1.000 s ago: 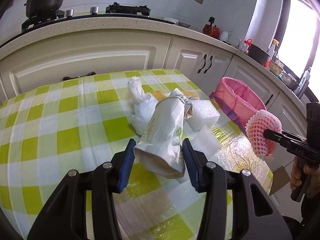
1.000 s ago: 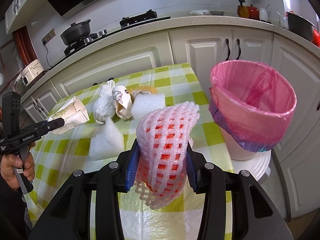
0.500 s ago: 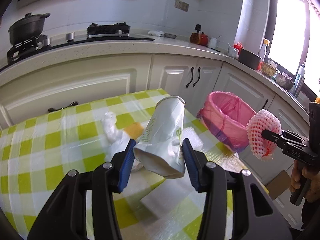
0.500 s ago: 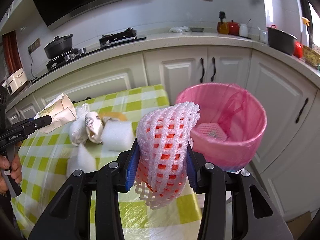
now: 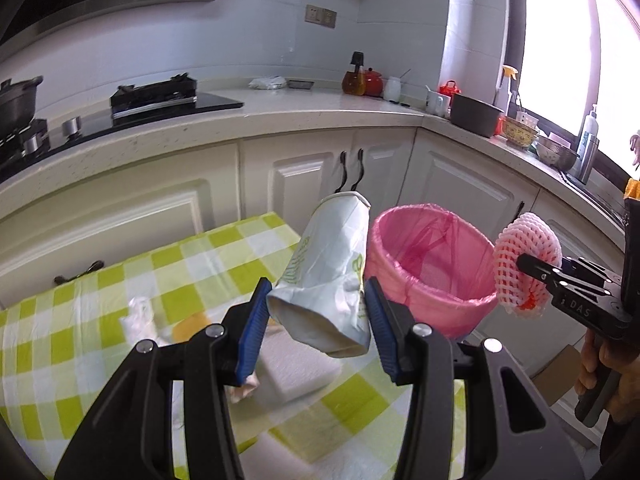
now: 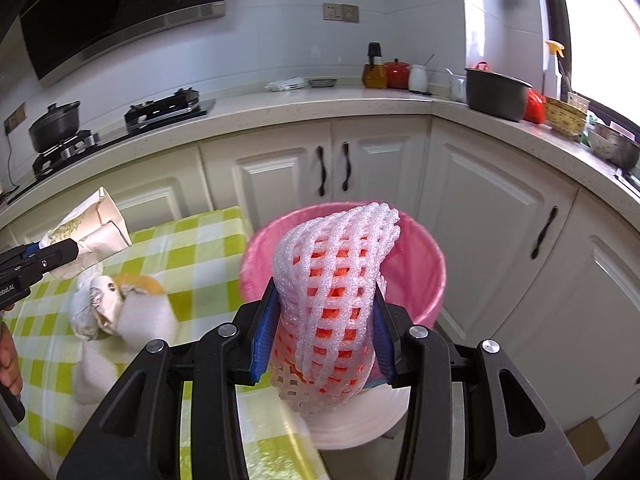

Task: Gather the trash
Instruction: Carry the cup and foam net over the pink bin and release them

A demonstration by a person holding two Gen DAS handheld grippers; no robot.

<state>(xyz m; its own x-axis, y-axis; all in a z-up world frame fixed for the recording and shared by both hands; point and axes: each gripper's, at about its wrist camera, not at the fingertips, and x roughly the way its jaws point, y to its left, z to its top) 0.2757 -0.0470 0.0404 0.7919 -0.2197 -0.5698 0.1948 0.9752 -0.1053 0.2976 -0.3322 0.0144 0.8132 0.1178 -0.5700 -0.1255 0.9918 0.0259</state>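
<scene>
Item: crushed white paper cup with green print point(image 5: 326, 280). Location: pinched between the blue pads of the left claw point(image 5: 316, 320), held in the air above the table edge, base toward the camera, open rim pointing toward the bin. Grip sits low on the cup body; the walls are dented inward.

Item: white foam fruit net with an orange lining point(image 6: 332, 300). Location: pinched between the pads of the right claw point(image 6: 324, 336), upright, in front of and slightly above the bin mouth in the right wrist view. In the left wrist view it hangs to the right of the rim, not yet over it.

Item: round bin lined with a pink plastic bag point(image 5: 432, 264). Location: beside the table, on a white round base; mouth open and unobstructed.

Item: table with a green-and-white checked cloth point(image 5: 104, 300). Still carries white foam blocks point(image 6: 146, 318), a crumpled white wrapper point(image 6: 90, 308) and an orange scrap.

Handling note, step in hand (carry both pieces to the bin and drop):
- Bring each claw fully over the open mouth before spreading the pads; both pieces are light and may drift or catch on the rim.
- Release one at a time so the claws do not crowd each other.
- Keep the cup's rim tipped downward, in case of dregs.
- Avoid snagging the thin liner.
</scene>
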